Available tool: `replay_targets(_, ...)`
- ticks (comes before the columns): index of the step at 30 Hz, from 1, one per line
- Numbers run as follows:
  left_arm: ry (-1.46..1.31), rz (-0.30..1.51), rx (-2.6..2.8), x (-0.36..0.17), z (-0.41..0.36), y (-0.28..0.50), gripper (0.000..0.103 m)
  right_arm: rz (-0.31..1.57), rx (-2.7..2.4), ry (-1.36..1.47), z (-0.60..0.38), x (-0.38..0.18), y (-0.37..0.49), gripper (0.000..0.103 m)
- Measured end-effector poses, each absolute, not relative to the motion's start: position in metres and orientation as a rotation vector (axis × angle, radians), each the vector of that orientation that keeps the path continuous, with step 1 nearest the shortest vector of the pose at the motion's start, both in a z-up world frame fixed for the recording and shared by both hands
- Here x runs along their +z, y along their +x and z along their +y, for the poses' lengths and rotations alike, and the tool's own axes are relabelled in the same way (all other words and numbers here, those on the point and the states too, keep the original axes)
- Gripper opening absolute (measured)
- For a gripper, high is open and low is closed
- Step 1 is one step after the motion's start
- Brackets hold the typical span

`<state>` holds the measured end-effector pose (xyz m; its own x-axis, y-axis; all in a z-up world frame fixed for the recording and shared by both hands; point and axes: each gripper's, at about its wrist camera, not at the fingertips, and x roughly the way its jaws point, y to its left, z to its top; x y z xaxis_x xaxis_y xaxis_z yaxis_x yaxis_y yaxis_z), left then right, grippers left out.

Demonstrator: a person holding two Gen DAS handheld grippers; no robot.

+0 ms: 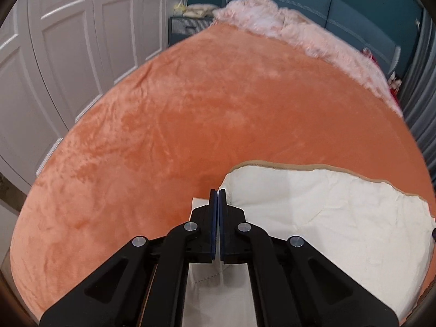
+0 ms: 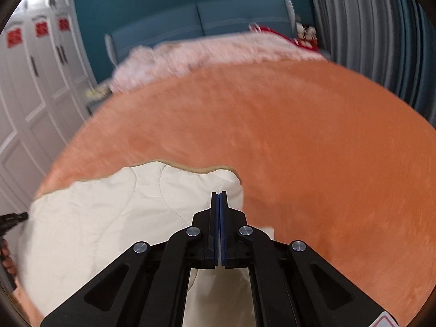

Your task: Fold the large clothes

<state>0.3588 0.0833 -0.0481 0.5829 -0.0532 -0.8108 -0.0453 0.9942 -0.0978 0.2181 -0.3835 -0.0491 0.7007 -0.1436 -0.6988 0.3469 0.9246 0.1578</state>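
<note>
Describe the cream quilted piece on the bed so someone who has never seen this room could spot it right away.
Find the big bed covered by the orange plush blanket. At its near end, far from the fluffy pink blanket by the blue headboard, lies the cream quilted piece. It is the only pale, smooth, stitched fabric there, with a thin tan border along its wavy far edge.

No legible text, label or number anywhere.
</note>
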Motion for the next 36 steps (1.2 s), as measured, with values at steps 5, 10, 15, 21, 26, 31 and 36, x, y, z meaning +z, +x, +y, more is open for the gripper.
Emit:
replay_targets(5, -0.01, 0.986, 0.049, -0.094, 0.073, 0.365, 0.0, 0.847, -0.296, 0.244, -0.379, -0.101, 0.233, 0.0)
replay_targets(10, -0.011, 0.952, 0.112, -0.124, 0.078, 0.359, 0.0, 0.876, -0.3, 0.233, -0.376, -0.127, 0.233, 0.0)
replay_targets(15, 0.059, 0.917, 0.157, -0.129, 0.067, 0.359, 0.0, 0.864, -0.318, 0.211, -0.369, -0.135, 0.234, 0.001)
replay_targets(21, 0.065, 0.947, 0.155, -0.119, 0.07, 0.359, 0.001, 0.856, -0.353, 0.178, -0.363, -0.113, 0.231, 0.002)
replay_targets(26, -0.018, 0.882, 0.092, -0.057, 0.068, 0.325, 0.005, 0.69, -0.323, 0.19, -0.339, -0.046, 0.201, 0.009)
replay_targets(31, -0.064, 0.867, -0.107, -0.02, 0.009, 0.305, 0.005, 0.695, -0.121, 0.207, -0.273, -0.023, 0.218, 0.009)
replay_targets(36, 0.002, 0.937, -0.208, -0.047, -0.058, 0.306, 0.007, 0.776, -0.04, 0.202, -0.232, -0.053, 0.25, 0.009)
